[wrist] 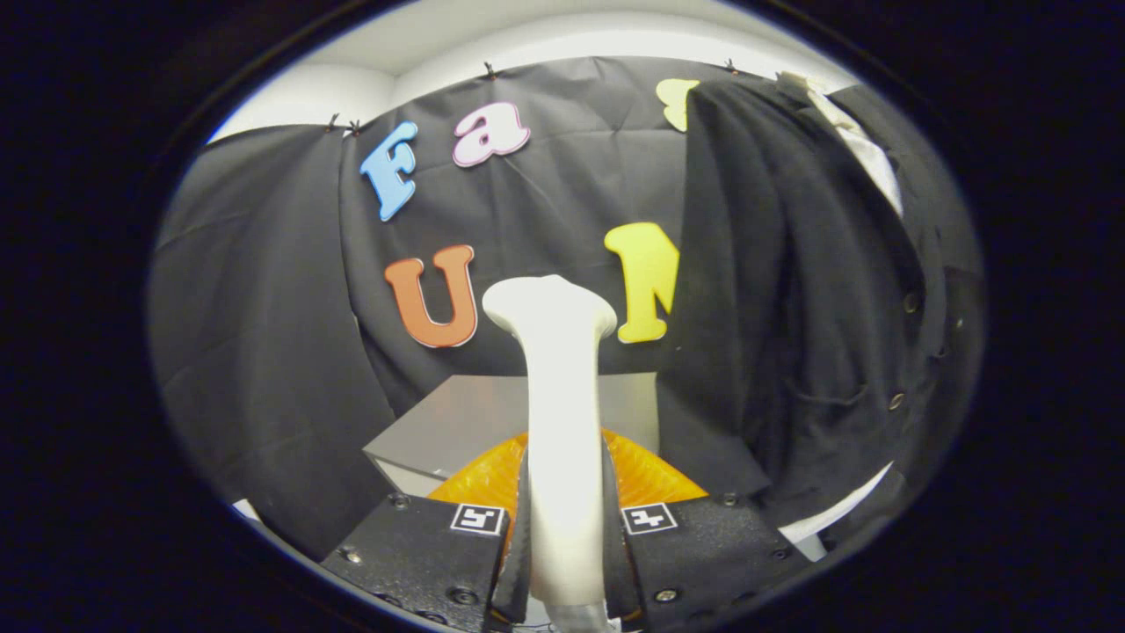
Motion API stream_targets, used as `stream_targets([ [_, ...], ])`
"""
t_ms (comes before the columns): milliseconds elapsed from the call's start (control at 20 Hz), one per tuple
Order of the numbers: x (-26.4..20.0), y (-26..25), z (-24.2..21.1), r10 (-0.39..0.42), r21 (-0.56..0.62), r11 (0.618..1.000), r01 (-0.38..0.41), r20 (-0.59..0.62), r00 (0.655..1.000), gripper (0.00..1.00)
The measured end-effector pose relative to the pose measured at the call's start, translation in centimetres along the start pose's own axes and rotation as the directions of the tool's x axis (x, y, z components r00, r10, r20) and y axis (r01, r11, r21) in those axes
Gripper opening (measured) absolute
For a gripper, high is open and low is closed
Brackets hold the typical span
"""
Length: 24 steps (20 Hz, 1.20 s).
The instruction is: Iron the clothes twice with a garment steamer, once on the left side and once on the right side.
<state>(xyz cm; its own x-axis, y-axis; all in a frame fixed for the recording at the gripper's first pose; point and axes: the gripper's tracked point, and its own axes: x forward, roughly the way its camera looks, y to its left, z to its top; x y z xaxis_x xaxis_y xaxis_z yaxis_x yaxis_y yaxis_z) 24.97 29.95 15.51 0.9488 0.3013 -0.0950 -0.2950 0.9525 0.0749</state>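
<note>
The tool [564, 519] is clamped on the white garment steamer [562, 413], one finger pressing each side of its handle, so the pick-up part of the job looks done. The steamer stands upright between the fingers, its flared head [550, 309] raised ahead of them and facing the black cloth wall rather than the clothing. The dark jacket [791, 290] hangs to the right and somewhat farther off, with a row of buttons down its front and a pale hanger [848, 123] at its top; the steamer head is well apart from it. By that, neither the left pass nor the right pass appears to have started, and both are left to do. The tool is held roughly level and pointed straight ahead, over an orange object [646, 475] just beyond the fingers and a grey bench [466, 422] behind that. It would need to swing right to bring the head against the fabric.
</note>
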Motion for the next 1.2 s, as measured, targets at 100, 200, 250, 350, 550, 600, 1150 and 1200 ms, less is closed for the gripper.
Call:
stream_targets([
  [100, -2.8, -1.0, 1.1, -0.008, -0.005, 1.0, 0.008, 0.029, 1.0, 0.35],
  [200, -5.6, -2.2, 2.3, -0.02, 0.001, 1.0, 0.02, 0.051, 0.998, 0.35],
  [250, -6.6, -3.0, 2.7, -0.024, -0.006, 1.0, 0.025, 0.07, 0.997, 0.35],
  [350, -9.0, -4.2, 3.5, -0.026, -0.009, 1.0, 0.027, 0.093, 0.995, 0.35],
  [550, -13.1, -7.9, 5.2, -0.072, 0.002, 0.997, 0.073, 0.136, 0.988, 0.35],
  [600, -14.0, -8.9, 5.6, -0.083, 0.008, 0.997, 0.083, 0.143, 0.986, 0.35],
  [1150, -16.3, -23.4, 11.5, -0.287, 0.032, 0.957, 0.288, 0.233, 0.929, 0.35],
  [1200, -15.9, -24.1, 11.6, -0.298, 0.029, 0.954, 0.299, 0.23, 0.927, 0.35],
])
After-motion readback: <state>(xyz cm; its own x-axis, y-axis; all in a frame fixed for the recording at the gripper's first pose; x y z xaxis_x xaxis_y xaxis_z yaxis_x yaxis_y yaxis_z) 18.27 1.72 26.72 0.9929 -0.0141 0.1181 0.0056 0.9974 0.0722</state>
